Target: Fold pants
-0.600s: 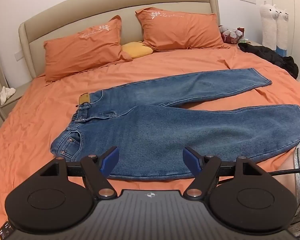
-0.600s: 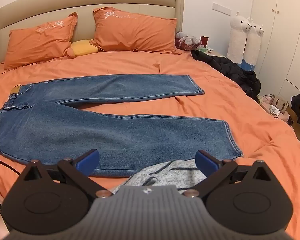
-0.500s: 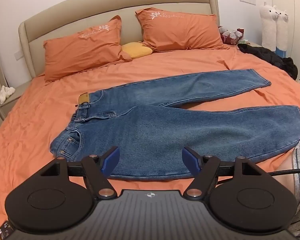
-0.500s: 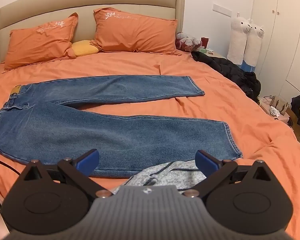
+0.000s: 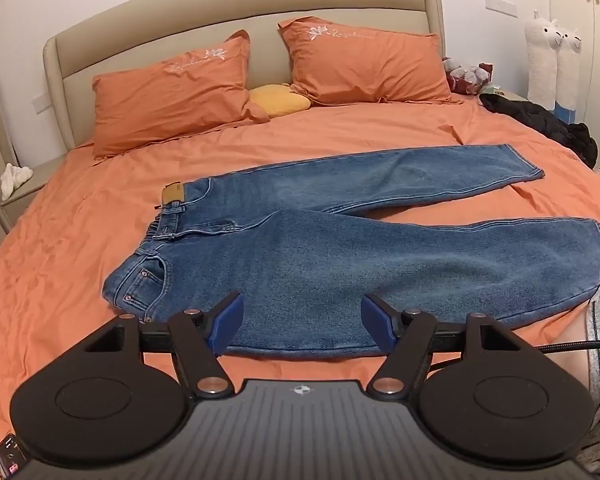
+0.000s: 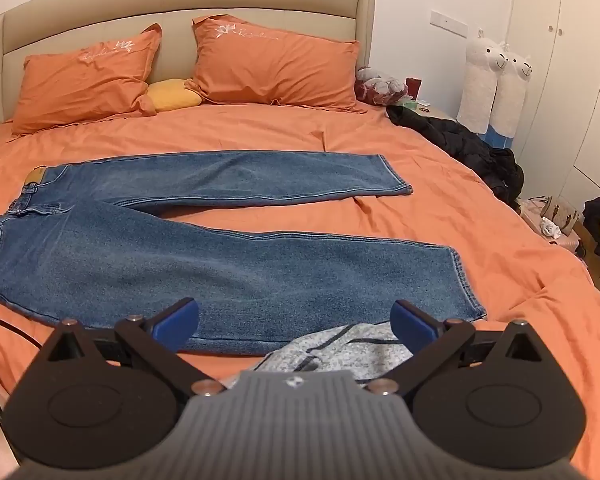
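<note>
A pair of blue denim pants (image 5: pixel 340 248) lies spread flat on the bed's orange sheet (image 5: pixel 60 240), legs parted in a V. Just ahead of the left tool (image 5: pixel 302 322), the waistband end sits forward and to its left. The left tool's blue-padded fingers (image 5: pixel 224 322) stand wide apart, gripping nothing. The right tool (image 6: pixel 294 322) is likewise spread wide and empty; the nearer leg's hem (image 6: pixel 464 280) lies ahead to its right, and a grey knit garment (image 6: pixel 340 346) shows between its fingers.
</note>
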Tool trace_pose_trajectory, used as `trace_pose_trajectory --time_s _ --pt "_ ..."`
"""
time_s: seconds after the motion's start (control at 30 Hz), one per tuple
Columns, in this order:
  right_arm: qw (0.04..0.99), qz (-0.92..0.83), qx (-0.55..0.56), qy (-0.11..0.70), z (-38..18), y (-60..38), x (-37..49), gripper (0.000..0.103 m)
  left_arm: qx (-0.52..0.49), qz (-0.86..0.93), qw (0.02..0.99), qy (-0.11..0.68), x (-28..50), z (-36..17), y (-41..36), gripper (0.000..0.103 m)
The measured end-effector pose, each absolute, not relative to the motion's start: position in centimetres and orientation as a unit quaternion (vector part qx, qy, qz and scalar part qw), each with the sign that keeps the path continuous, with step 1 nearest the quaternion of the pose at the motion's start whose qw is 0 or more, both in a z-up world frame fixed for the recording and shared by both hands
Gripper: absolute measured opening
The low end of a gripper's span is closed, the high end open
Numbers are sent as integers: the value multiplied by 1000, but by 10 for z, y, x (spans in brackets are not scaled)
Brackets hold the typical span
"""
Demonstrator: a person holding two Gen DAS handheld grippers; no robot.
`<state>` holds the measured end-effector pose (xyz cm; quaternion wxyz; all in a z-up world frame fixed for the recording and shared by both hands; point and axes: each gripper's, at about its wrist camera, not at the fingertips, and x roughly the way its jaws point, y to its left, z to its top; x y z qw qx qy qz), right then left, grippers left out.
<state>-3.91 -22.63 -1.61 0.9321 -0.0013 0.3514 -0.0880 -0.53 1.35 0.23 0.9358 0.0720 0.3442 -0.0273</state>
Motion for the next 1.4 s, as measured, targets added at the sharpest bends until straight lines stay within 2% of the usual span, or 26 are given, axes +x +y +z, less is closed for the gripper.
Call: trace_pose_trajectory --time_s 1.4 --pt "933 -86 4 351 -21 -225 -40 98 74 -18 934 349 -7 0 19 80"
